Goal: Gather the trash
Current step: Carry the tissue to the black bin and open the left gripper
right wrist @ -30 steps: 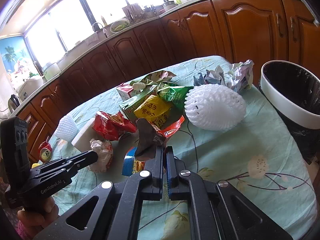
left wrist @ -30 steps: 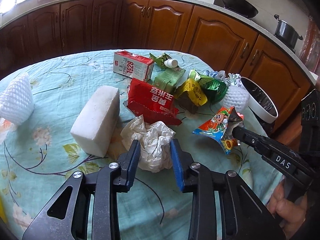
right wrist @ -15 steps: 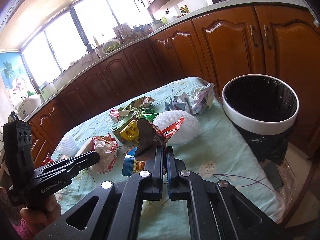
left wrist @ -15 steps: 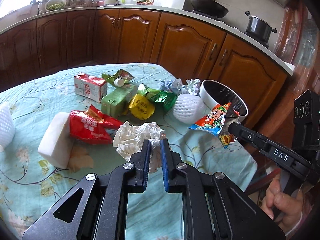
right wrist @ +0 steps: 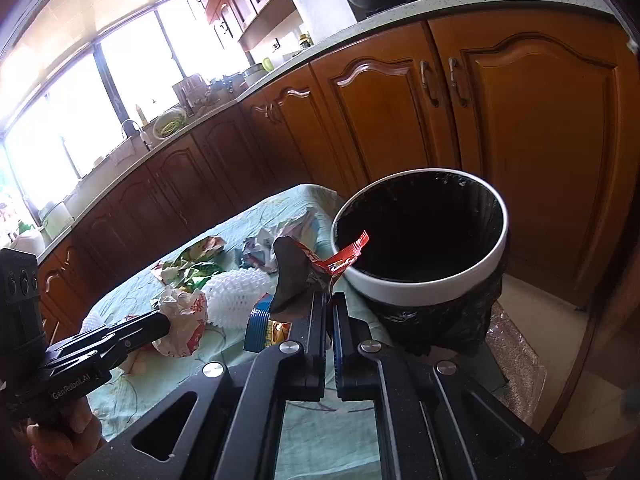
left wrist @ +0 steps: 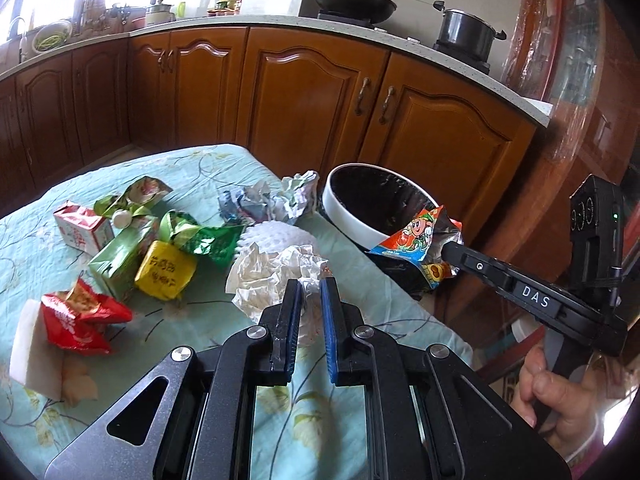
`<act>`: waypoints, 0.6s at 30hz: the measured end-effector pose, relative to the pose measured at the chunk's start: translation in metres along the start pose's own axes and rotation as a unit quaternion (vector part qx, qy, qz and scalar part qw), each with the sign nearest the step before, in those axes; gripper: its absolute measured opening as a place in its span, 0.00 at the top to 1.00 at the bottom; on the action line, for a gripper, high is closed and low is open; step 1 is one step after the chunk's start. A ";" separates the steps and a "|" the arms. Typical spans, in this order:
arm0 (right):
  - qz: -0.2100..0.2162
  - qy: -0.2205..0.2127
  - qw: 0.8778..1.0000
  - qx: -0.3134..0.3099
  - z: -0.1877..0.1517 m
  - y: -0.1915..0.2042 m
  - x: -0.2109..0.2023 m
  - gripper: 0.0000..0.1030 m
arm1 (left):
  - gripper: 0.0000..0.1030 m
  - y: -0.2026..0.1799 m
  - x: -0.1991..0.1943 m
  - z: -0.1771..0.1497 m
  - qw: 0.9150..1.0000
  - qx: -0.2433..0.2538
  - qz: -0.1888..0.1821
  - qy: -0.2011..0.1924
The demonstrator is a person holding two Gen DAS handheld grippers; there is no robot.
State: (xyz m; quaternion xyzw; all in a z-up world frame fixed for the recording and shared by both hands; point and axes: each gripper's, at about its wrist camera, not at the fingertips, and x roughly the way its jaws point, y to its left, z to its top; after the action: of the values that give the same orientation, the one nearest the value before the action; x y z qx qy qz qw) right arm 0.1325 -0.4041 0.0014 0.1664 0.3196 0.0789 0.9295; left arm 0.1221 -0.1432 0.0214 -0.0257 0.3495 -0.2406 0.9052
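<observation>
Right fingers (right wrist: 329, 300) clamped on snack wrapper (right wrist: 320, 264) at black-lined bin (right wrist: 420, 284) rim; left fingers (left wrist: 310, 292) pinching crumpled paper (left wrist: 276, 276).

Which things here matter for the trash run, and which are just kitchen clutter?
Job:
snack wrapper in right gripper
crumpled tissue in left gripper
bin
red packet
yellow packet

Lying about:
wok
pot

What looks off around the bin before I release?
The snack wrapper in the right gripper is at the bin rim, overlapping the near edge rather than centred over the opening, so it could drop outside. The left gripper holds crumpled tissue above the table. No spills or damage visible.
</observation>
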 end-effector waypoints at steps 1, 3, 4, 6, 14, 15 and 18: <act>-0.004 -0.001 1.000 0.003 0.003 -0.004 0.001 0.97 | 0.90 -0.004 0.005 0.003 1.000 0.002 -0.004 0.002; -0.014 -0.004 1.000 0.006 0.009 -0.015 0.004 0.97 | 0.90 -0.010 0.013 0.010 1.000 0.007 -0.013 0.005; -0.020 -0.006 1.000 0.007 0.013 -0.020 0.005 0.97 | 0.90 -0.014 0.018 0.014 1.000 0.009 -0.018 0.007; -0.029 -0.008 0.999 0.012 0.020 -0.029 0.008 0.97 | 0.90 -0.022 0.027 0.022 1.000 0.015 -0.026 0.008; -0.048 0.001 0.998 0.030 0.048 -0.070 0.029 0.97 | 0.90 -0.051 0.072 0.059 0.998 0.028 -0.059 0.021; -0.047 0.003 0.998 0.034 0.051 -0.074 0.031 0.97 | 0.90 -0.055 0.078 0.063 0.997 0.032 -0.060 0.022; -0.051 0.012 0.998 0.034 0.058 -0.083 0.040 0.97 | 0.90 -0.067 0.098 0.076 0.997 0.043 -0.063 0.032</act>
State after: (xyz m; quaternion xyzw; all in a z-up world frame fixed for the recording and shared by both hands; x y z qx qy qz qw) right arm 0.2029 -0.4863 -0.0078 0.1804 0.3415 0.0227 0.9221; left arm 0.2063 -0.2561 0.0324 -0.0012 0.3654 -0.3123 0.8769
